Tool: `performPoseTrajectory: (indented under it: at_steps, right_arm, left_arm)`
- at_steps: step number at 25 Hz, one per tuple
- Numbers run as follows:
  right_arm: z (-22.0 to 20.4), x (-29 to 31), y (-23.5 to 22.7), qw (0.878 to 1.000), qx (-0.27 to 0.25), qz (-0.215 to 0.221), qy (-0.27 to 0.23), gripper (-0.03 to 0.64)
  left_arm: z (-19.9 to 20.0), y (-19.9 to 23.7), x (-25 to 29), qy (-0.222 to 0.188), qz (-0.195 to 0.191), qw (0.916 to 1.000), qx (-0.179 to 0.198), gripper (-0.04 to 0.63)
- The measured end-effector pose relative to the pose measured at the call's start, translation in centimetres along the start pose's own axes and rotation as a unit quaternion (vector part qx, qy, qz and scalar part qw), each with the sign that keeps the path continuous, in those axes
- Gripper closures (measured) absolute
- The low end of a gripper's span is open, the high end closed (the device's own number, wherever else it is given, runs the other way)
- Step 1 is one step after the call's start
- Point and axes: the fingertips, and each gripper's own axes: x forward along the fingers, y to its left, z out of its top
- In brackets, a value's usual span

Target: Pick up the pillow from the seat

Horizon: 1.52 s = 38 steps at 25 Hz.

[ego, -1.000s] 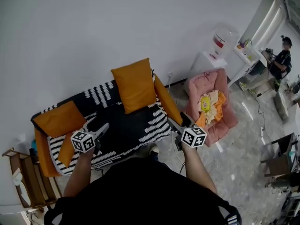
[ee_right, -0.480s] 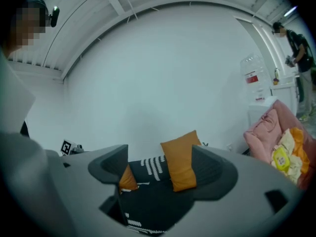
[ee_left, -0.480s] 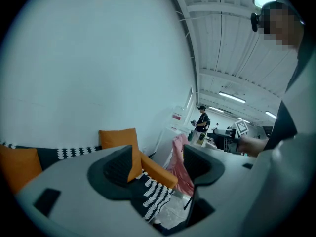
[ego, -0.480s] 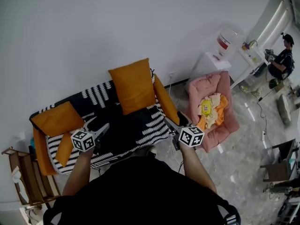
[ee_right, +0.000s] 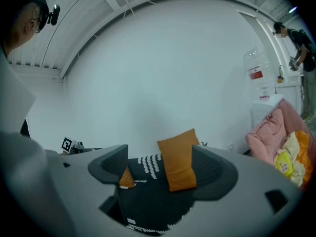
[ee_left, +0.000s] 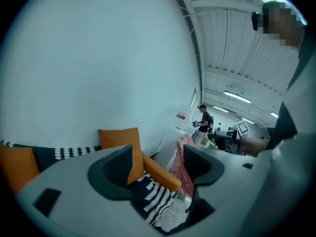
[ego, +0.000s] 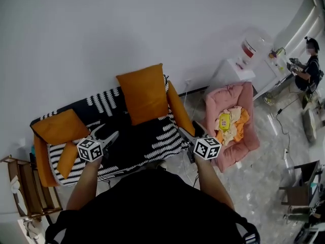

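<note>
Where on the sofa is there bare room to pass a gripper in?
The dark seat is bare between the left pillow and the upright pillow, out to its front edge. The pink chair is full of clothes.

Left gripper (ee_left: pixel 157 164), jaws apart and empty; beyond them an orange pillow (ee_left: pixel 117 138) upright on the striped seat (ee_left: pixel 154 197).

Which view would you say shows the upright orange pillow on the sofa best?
The head view: the upright orange pillow appears whole and unobstructed against the sofa back. The right gripper view shows it smaller, framed between the open right tongs. The left gripper view hides its lower part behind the left tongs.
</note>
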Motion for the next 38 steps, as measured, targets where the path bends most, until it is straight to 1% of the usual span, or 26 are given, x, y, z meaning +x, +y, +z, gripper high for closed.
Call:
performPoseTrajectory:
  at_steps: [14, 17, 22, 29, 38]
  right_arm:
    - [1.7, 3.7, -4.7, 1.000, -0.001, 0.023, 0.017, 0.224]
    - [2.2, 4.3, -5.8, 0.999, 0.000, 0.028, 0.020, 0.224]
    - [2.8, 4.8, -7.5, 0.999, -0.001, 0.036, 0.028, 0.224]
    - [4.0, 5.5, -9.3, 0.998, -0.005, 0.051, 0.031, 0.224]
    - [4.2, 6.1, -11.1, 0.997, -0.005, 0.062, 0.039, 0.224]
  left_arm:
    - [0.7, 0.5, 4.7, -0.002, 0.024, 0.9996, -0.016, 0.278]
    - [1.3, 0.3, 5.8, -0.008, 0.033, 0.9993, -0.015, 0.278]
    - [1.8, -0.3, 7.5, -0.004, 0.037, 0.9991, -0.017, 0.278]
    - [2.1, -0.8, 9.2, -0.009, 0.050, 0.9983, -0.029, 0.279]
    - [2.5, -1.4, 11.4, -0.015, 0.050, 0.9981, -0.034, 0.279]
